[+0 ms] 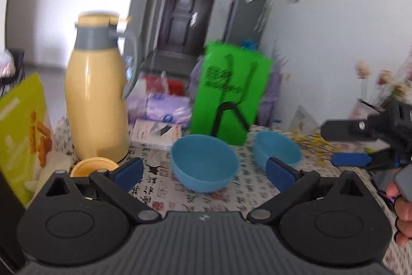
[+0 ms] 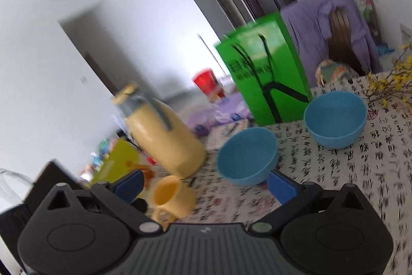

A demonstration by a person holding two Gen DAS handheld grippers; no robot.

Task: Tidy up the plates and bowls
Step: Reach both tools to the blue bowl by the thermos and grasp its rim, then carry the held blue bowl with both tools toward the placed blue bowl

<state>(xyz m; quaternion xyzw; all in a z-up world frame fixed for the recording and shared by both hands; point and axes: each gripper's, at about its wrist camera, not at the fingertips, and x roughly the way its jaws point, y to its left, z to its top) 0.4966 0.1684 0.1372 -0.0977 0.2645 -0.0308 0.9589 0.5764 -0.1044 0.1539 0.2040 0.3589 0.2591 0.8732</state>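
Two blue bowls stand on the table with the calligraphy-print cloth. In the left wrist view the near bowl [image 1: 204, 163] sits just ahead of my open, empty left gripper [image 1: 204, 173], and the second bowl [image 1: 276, 150] lies to its right, partly behind my right fingertip. My right gripper [image 1: 347, 146] shows at the right edge, held by a hand. In the right wrist view my right gripper [image 2: 206, 184] is open and empty; the near bowl [image 2: 247, 155] sits just ahead of it, the second bowl [image 2: 336, 117] farther right.
A yellow thermos [image 1: 96, 99] and a yellow cup [image 2: 171, 193] stand at the left. A green bag [image 1: 231, 92] stands behind the bowls. A yellow-green box [image 1: 20, 130] is at far left. Yellow flower sprigs [image 2: 391, 84] lie at the right.
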